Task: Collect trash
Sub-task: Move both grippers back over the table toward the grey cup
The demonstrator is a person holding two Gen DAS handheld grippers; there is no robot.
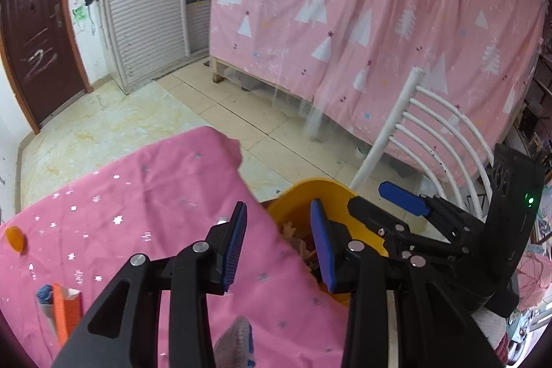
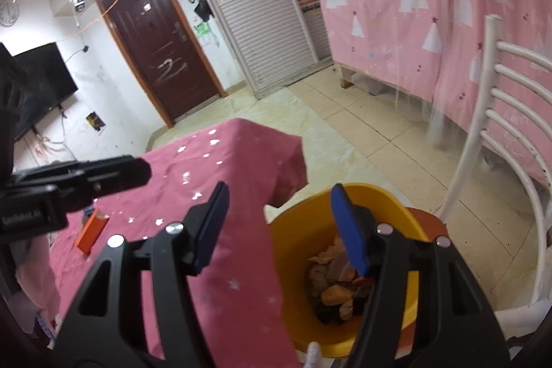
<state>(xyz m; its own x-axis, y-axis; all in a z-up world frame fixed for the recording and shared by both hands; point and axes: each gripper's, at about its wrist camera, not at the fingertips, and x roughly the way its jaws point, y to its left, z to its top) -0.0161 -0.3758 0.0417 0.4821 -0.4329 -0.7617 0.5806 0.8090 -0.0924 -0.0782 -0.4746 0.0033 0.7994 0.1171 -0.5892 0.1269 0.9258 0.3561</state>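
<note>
Yellow bin [image 2: 310,230], star-speckled pink tablecloth [image 1: 155,195]

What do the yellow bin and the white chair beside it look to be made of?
Bin: probably moulded plastic, with smooth, evenly coloured, slightly glossy walls. Chair: likely painted metal, with thin curved white bars and dark chips in the paint.

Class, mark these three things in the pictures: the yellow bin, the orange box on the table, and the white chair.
yellow bin [image 2: 303,230], right wrist view, inner left wall.
orange box [image 2: 90,231], right wrist view, its top face.
white chair [image 1: 390,126], left wrist view, left back post.
</note>
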